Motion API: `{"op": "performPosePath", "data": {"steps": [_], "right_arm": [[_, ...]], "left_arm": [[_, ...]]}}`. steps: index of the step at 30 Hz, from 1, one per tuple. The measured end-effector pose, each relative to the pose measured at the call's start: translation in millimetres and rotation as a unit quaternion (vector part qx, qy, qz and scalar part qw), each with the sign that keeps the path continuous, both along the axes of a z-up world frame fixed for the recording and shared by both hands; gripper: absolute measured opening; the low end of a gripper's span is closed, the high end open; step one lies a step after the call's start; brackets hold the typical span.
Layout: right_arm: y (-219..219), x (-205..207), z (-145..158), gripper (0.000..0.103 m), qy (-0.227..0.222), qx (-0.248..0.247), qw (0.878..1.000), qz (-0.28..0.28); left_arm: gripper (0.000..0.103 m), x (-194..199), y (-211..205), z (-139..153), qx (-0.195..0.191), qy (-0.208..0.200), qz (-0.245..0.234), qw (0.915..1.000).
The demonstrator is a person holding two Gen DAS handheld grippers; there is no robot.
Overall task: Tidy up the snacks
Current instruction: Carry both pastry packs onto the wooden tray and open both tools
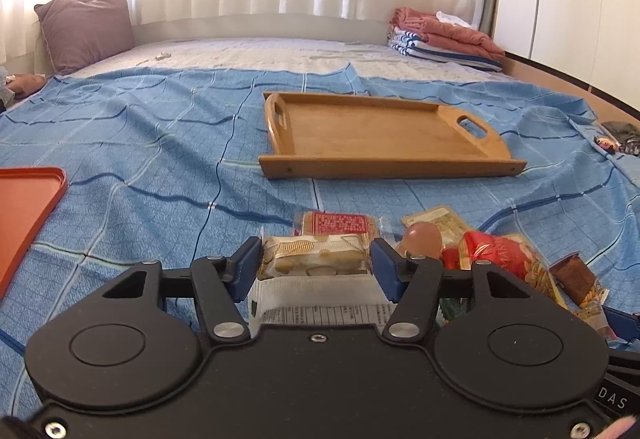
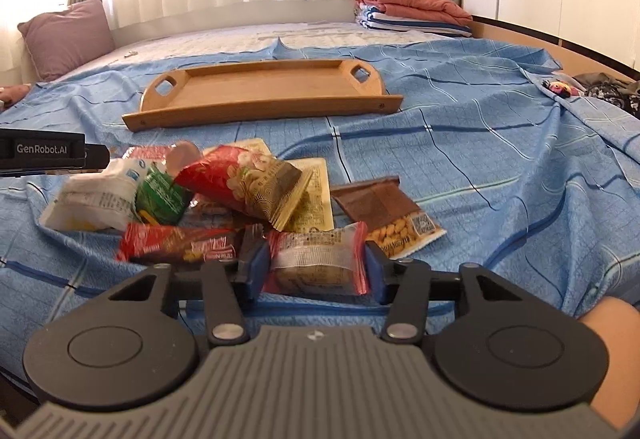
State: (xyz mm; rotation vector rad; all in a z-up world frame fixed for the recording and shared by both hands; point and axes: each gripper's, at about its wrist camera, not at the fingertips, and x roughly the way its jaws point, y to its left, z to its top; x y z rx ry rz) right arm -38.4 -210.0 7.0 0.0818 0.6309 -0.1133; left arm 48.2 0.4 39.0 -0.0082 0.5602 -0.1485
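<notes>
Blue pads on both sides, and both tools are loaded. The left gripper (image 1: 316, 265) is clamped across a white-and-gold wrapped snack (image 1: 314, 259), jaws pressing its two ends; the right gripper (image 2: 316, 269) has closed on a red-edged clear packet (image 2: 316, 259) the same way. Both packets sit at the near edge of the snack pile (image 2: 224, 195), and the pile lies on the bed in front of the wooden tray (image 2: 260, 95), well short of it.

The tray is bare, so I judge the sorting has hardly begun. An orange tray (image 1: 28, 207) waits off to the left of the wooden one.

Now the risks. These wrappers are slick and puffy; a pinch on crinkled film could slip, and the packet drops mid-carry onto the blue sheet (image 2: 480, 159). Squeeze harder and the biscuit inside may crumble. The red nut bag (image 2: 244, 187) leans on top of the heap, so lifting out from underneath could tip it. And the two tools sit close together; lifting at once, they could knock each other.
</notes>
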Motion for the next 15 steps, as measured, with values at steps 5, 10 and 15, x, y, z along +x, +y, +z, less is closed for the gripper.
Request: {"op": "performPosePath", "data": {"steps": [5, 10, 15], "right_arm": [[-5.1, 1.1, 12.1, 0.051, -0.010, 0.002, 1.000, 0.003], [-21.2, 8.9, 27.9, 0.050, -0.028, 0.030, 0.999, -0.006], [-43.4, 26.2, 46.2, 0.050, -0.049, 0.059, 0.997, -0.019]], "left_arm": [[0.057, 2.8, 3.6, 15.2, -0.007, -0.010, -0.003, 0.9999], [0.054, 15.6, 4.0, 29.4, -0.005, -0.012, -0.008, 0.9999], [0.053, 31.4, 4.1, 42.7, -0.020, -0.011, -0.011, 0.9997]]}}
